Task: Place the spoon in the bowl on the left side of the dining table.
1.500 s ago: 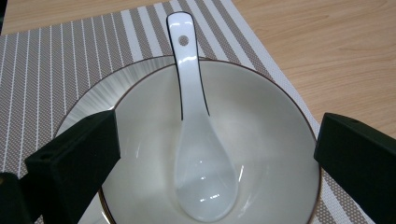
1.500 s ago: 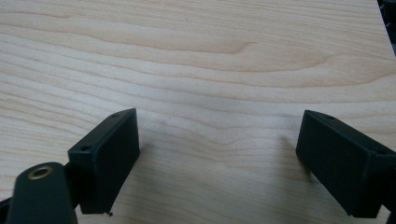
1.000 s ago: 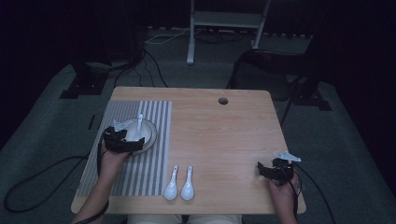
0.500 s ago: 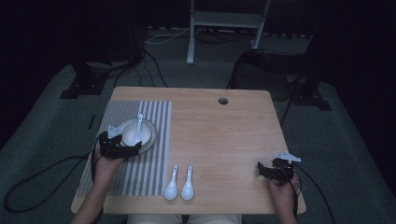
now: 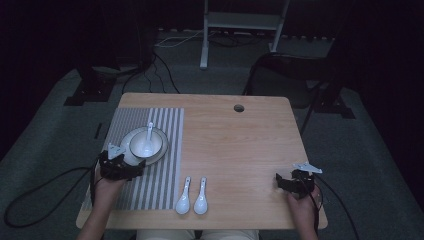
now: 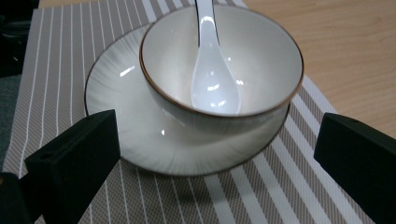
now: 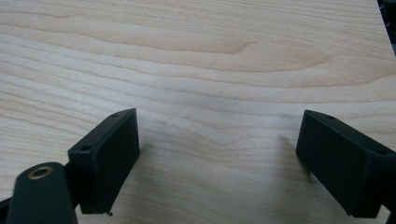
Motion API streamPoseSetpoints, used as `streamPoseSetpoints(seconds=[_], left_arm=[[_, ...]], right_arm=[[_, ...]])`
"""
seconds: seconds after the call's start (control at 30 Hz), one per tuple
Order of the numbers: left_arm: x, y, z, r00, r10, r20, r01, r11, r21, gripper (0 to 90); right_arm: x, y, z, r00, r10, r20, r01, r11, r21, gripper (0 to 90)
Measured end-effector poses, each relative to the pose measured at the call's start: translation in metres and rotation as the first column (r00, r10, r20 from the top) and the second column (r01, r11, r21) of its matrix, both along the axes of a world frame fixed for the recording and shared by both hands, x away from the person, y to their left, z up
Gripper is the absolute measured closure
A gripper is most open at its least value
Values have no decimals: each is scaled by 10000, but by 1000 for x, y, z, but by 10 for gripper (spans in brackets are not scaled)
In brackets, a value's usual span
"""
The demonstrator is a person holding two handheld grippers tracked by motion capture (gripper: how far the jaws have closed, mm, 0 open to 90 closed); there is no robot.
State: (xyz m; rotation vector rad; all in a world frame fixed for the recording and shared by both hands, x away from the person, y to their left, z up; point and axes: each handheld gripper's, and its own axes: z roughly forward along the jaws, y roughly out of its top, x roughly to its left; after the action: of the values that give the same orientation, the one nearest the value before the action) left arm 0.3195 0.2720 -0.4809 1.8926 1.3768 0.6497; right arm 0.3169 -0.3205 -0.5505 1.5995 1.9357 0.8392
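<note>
Left gripper (image 5: 131,165) has backed off toward the near edge over the last second. A second ago it sat over the plate's left rim; now it's clear of the plate (image 5: 161,151), just near-left of it, jaws spread wide with nothing between them. In the left gripper view the plate and bowl (image 6: 261,56) sit straight ahead of the open jaws, untouched.

Spoon (image 5: 148,140) lies in the bowl, scoop down, handle leaning over the far rim. Bowl sits on the plate, plate on the striped mat (image 5: 160,180) at the table's left half. My read: that spoon's placement is done and the hand is retreating, probably to fetch the next one.

Right gripper (image 5: 281,183) hasn't moved: parked at the near right corner of the table (image 5: 250,145), jaws wide apart, only bare wood between them in the right gripper view.

Count:
- spoons: 3 total. One in the bowl, two loose ones (image 5: 193,197) side by side at the near edge, just right of the mat, scoops toward the person
- bowls: 1
- plates: 1
- mats: 1
- grippers: 2, both empty

The two loose spoons lie between the hands, nearer the left gripper. Either one looks an easy pick from here; handles point away, thin and glossy, so they could slip.
</note>
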Motion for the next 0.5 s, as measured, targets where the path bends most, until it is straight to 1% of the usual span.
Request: streamPoseSetpoints(seconds=[0.1,0.3,0.5], left_arm=[[-4,1,-2,10000,23,43,-23,10000,16,4],[-16,4,-10,10000,-1,-66,2,10000,98,4],[-25,8,-12,10000,-46,-45,46,9999,-121,4]], right_arm=[[0,0,0,10000,0,0,0,10000,-2,127],[0,0,0,10000,-14,-2,14,10000,15,127],[0,0,0,10000,-14,-10,14,10000,10,127]])
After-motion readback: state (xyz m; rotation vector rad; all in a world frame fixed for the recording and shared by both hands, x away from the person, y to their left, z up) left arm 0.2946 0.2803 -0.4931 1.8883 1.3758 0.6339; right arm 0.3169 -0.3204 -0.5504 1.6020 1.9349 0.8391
